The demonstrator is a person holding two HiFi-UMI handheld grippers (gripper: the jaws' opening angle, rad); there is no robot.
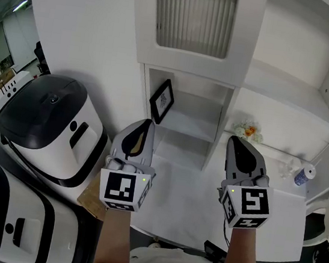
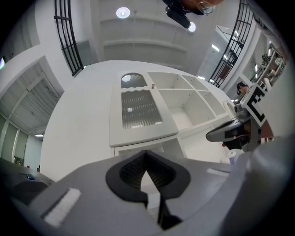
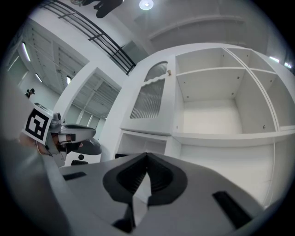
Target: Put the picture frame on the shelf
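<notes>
The picture frame (image 1: 162, 101), black with a pale print, stands in the lower open compartment of the white shelf unit (image 1: 230, 97), leaning against its left wall. My left gripper (image 1: 146, 124) is held just below and in front of that compartment, apart from the frame, jaws shut with nothing between them (image 2: 146, 155). My right gripper (image 1: 236, 141) hovers level with it further right, also shut and empty (image 3: 146, 156). Each gripper shows in the other's view: the right gripper (image 2: 234, 132), the left gripper (image 3: 70, 136).
A ribbed-glass cabinet door (image 1: 194, 13) sits above the frame's compartment. A small flower bunch (image 1: 248, 131) and a blue-capped bottle (image 1: 304, 174) stand on the white counter (image 1: 188, 222). Two large white-and-black machines (image 1: 50, 124) crowd the left side.
</notes>
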